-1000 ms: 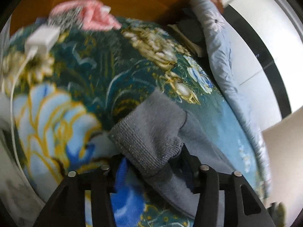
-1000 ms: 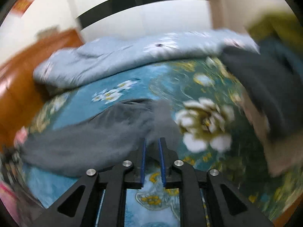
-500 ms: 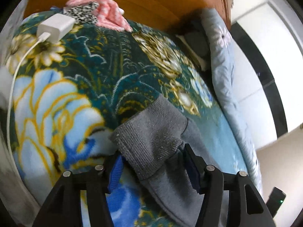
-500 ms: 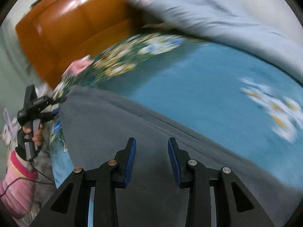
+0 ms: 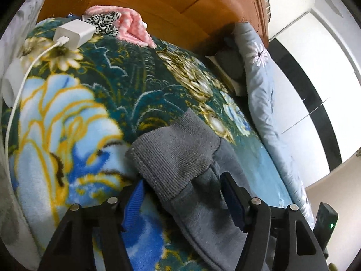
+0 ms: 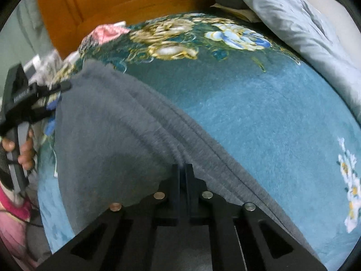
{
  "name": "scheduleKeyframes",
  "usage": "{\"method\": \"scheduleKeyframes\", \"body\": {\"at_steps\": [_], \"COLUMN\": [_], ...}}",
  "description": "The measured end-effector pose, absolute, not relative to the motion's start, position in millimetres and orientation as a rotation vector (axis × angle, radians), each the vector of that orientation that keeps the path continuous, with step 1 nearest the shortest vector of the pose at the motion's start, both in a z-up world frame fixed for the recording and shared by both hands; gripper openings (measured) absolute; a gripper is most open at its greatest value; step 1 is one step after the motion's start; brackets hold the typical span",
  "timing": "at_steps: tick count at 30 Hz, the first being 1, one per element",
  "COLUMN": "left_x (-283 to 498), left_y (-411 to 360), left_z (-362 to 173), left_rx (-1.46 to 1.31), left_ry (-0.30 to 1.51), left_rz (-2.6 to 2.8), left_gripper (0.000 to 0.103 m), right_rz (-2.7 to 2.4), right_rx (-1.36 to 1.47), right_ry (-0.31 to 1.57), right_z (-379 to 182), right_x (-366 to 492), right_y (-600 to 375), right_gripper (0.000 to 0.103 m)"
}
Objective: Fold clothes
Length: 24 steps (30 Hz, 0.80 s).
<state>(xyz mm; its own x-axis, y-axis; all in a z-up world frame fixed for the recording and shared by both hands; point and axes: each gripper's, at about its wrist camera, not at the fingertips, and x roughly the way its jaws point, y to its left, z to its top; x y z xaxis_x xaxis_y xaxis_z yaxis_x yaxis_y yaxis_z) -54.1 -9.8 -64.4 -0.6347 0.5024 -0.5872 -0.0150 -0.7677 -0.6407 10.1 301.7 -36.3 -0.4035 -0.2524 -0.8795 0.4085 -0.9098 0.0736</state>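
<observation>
My right tongs (image 6: 182,171), open half a second ago, now pinch a fold of the grey sweatpants (image 6: 117,135) on the floral bed blanket (image 6: 259,113); my left tongs (image 5: 182,194) stay wide open, straddling the cuff (image 5: 171,155).

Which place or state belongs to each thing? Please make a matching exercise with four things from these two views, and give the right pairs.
Things:
1. white charger
2. pink cloth
3. right gripper
4. left gripper

Places or states:
A. jaws shut, pinching a fold of the grey garment
B. jaws open on both sides of the ribbed cuff
C. on the floral blanket, with a white cable plugged in
D. at the blanket's far edge, against the wooden headboard

Pairs: 1-C, 2-D, 3-A, 4-B
</observation>
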Motion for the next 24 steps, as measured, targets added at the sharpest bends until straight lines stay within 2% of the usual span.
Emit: {"method": "scheduleKeyframes", "body": {"at_steps": [3,10,15,17,18,19,24], "left_x": [-51.1,-49.7,-48.9,-48.7,-48.7,-48.6,-47.5], "left_y": [-11.5,-15.9,-15.2,-15.0,-15.0,-14.9,-15.4], "left_z": [-64.6,-67.2,-67.8,-68.0,-68.2,-68.3,-68.3], "left_rx": [-1.119,-1.078,-1.068,-1.065,-1.063,-1.062,-1.05], "left_ry": [-0.887,-0.931,-0.911,-0.909,-0.908,-0.907,-0.909], "left_rz": [2.435,2.4,2.397,2.397,2.397,2.396,2.389], "left_gripper": [0.07,0.071,0.071,0.071,0.071,0.071,0.071], "right_rz": [-2.337,-2.449,-2.371,-2.338,-2.327,-2.318,-2.296], "right_rx": [1.411,1.392,1.365,1.372,1.384,1.4,1.48], "right_ry": [0.332,0.39,0.281,0.286,0.301,0.319,0.328], "right_z": [-27.9,-5.8,-10.3,-14.7,-17.8,-22.0,-41.8], "right_x": [12.7,-6.4,-11.2,-12.8,-13.6,-14.7,-15.8], "right_y": [290.0,296.6,295.6,292.5,290.5,288.7,289.6], "right_gripper": [0.002,0.0,0.001,0.015,0.029,0.034,0.034]}}
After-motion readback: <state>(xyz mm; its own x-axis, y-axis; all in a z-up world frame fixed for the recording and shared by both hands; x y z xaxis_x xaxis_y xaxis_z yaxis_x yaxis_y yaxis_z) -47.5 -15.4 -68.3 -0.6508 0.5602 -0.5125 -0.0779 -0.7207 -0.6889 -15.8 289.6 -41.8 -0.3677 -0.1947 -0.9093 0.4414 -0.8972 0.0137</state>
